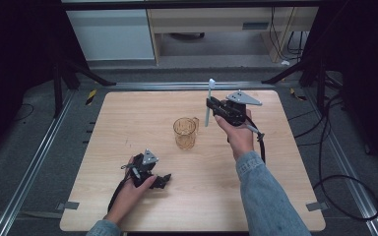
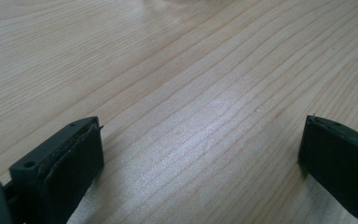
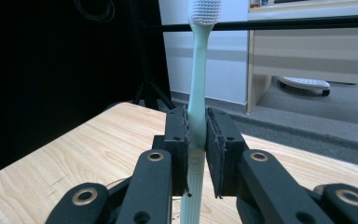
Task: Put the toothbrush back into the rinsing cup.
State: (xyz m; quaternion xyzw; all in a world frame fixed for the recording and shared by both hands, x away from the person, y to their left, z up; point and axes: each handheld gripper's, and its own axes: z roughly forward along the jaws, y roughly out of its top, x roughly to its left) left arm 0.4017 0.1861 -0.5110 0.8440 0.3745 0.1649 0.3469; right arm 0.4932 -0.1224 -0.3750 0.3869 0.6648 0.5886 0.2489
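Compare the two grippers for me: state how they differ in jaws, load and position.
The right gripper has its jaws shut on a pale green toothbrush, held upright with bristles on top; the left gripper has its jaws wide apart with nothing between them. The right gripper is raised to the right of the amber cup; the left gripper sits low at the wooden table, nearer the person. Both are black, hand-held, with a grey plate on top.

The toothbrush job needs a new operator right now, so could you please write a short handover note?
Right tool: shut on the toothbrush, held upright, bristles at the top, above the table just right of the amber cup.
Left tool: open, nothing between the jaws, resting low on the table near the front left.
Done: toothbrush picked up.
Left: probably lower it into the cup, which stands upright, and release.
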